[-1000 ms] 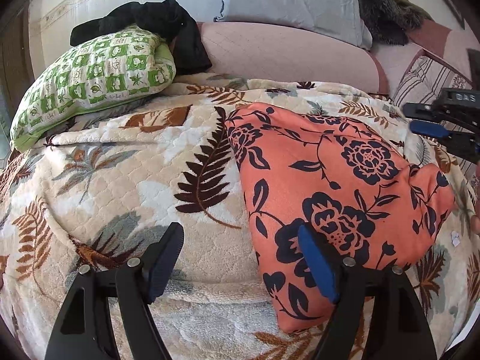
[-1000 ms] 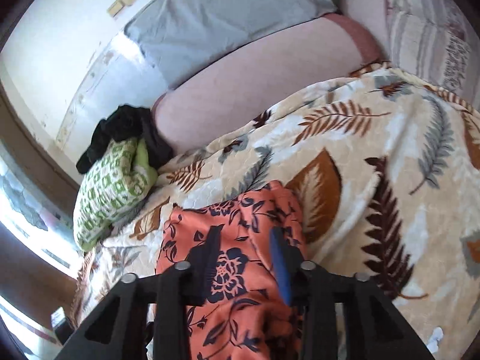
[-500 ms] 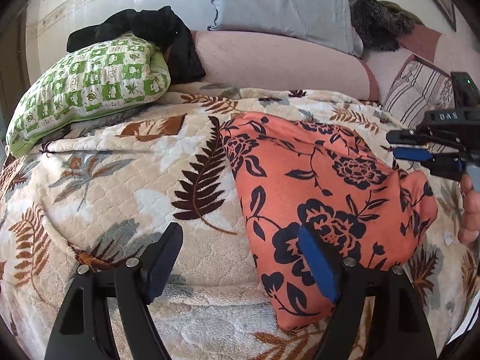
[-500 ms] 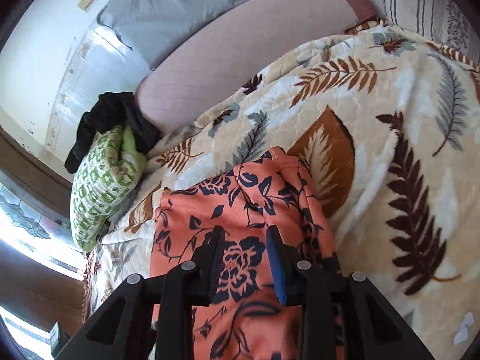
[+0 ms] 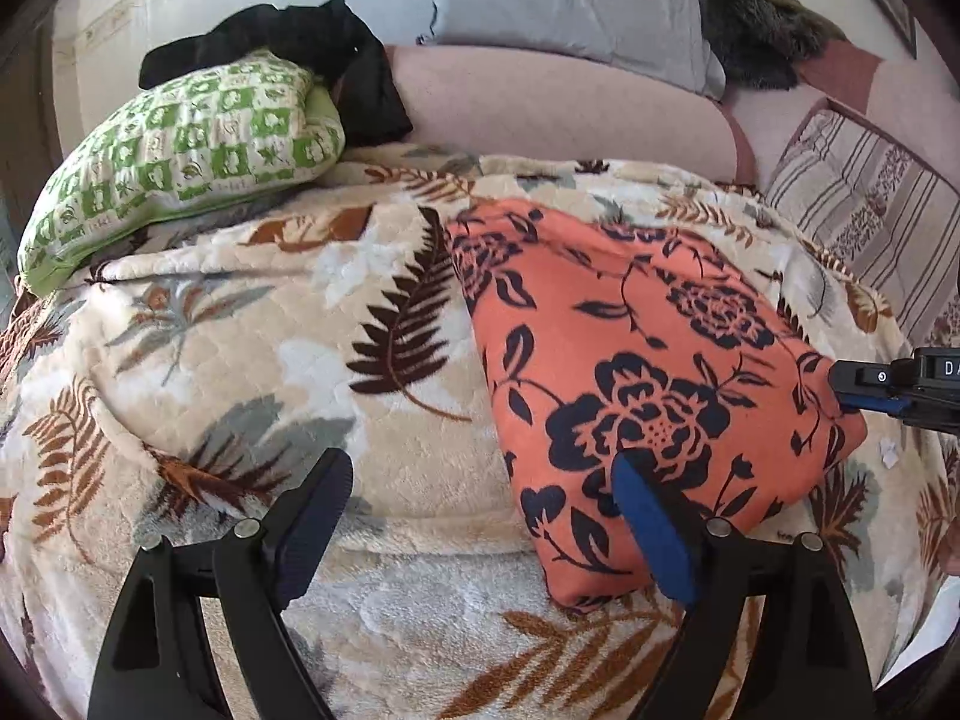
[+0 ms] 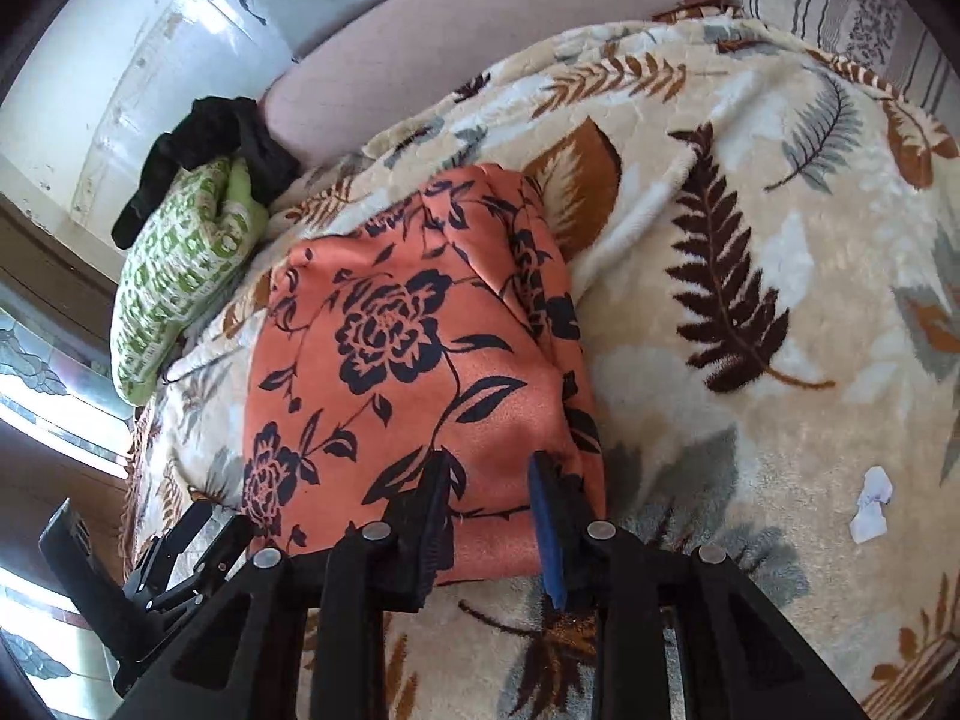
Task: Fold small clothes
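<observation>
Showing both tools, only the right wrist view catches a paper scrap (image 6: 871, 505) on the blanket (image 6: 750, 276). Orange floral garment (image 5: 636, 354) lies folded, puffy, on blanket. Left gripper (image 5: 480, 507) gapes wide; right gripper (image 6: 489, 492) partly open w/ nothing pinched, over garment's near edge.

An orange cloth (image 5: 636, 354) with dark navy flowers lies folded into a flat, roughly square bundle on the leaf-patterned blanket (image 5: 252, 324).
</observation>
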A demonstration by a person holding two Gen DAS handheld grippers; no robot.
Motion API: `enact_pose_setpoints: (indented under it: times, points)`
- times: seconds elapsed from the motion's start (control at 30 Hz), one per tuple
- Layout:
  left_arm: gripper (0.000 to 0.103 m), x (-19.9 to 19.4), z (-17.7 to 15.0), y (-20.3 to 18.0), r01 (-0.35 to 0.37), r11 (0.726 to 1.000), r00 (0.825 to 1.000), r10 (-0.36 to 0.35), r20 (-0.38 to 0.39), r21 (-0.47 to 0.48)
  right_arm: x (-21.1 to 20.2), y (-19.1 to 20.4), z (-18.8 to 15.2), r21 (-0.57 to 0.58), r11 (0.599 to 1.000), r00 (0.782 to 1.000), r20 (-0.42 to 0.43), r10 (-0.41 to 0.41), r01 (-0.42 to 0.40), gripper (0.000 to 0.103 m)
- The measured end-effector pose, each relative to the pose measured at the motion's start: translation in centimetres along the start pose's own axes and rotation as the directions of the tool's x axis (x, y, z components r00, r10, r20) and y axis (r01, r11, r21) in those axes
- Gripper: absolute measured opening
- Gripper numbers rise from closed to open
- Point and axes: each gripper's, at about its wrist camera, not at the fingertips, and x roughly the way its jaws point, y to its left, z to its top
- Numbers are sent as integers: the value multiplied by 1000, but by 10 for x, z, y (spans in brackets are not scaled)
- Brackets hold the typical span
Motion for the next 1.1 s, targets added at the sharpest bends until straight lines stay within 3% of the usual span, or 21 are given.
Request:
enact_pose_setpoints:
  times: [0.13,0.2,0.27,0.33,0.37,0.4,0.5,0.67,0.83,0.93,1.03,1.1]
  points:
    - [89,-8,10,11,21,999,998,-18,64,-44,-22,14,8,-18,998,984,162,70,-68,31]
    - [89,-1,12,8,9,1000,999,-8,48,-28,-23,16,14,-10,995,975,194,104,-104,31]
    - [89,13,11,4,0,1000,1000,0,-4,-13,-6,18,20,3,996,986,140,87,-88,31]
    - [91,32,3,-4,-21,1000,996,22,-91,13,27,13,24,29,999,1000,22,19,-20,32]
    - [92,38,0,-5,-16,1000,994,18,-111,18,45,8,23,36,999,999,-52,-2,4,32]
    - [92,37,-1,-5,-14,1000,996,14,-90,5,51,6,23,36,999,998,-61,-8,10,32]
    - [94,31,3,-4,-27,1000,996,27,-81,-8,40,19,31,-10,1000,999,-26,-23,22,32]
    - [94,19,11,-5,-66,997,998,66,2,26,25,51,67,-102,995,992,123,13,0,32]
    - [94,19,17,-3,-84,996,996,83,33,35,65,48,121,-28,999,995,92,-25,27,35]
    - [94,22,17,0,-89,996,996,88,27,27,127,29,131,-9,990,983,-119,-142,141,41]
    - [94,23,17,3,-89,996,996,89,24,17,114,45,136,-65,985,984,-56,-167,163,44]
    - [94,22,18,3,-89,996,996,89,25,13,100,62,140,-71,993,996,1,-92,92,43]
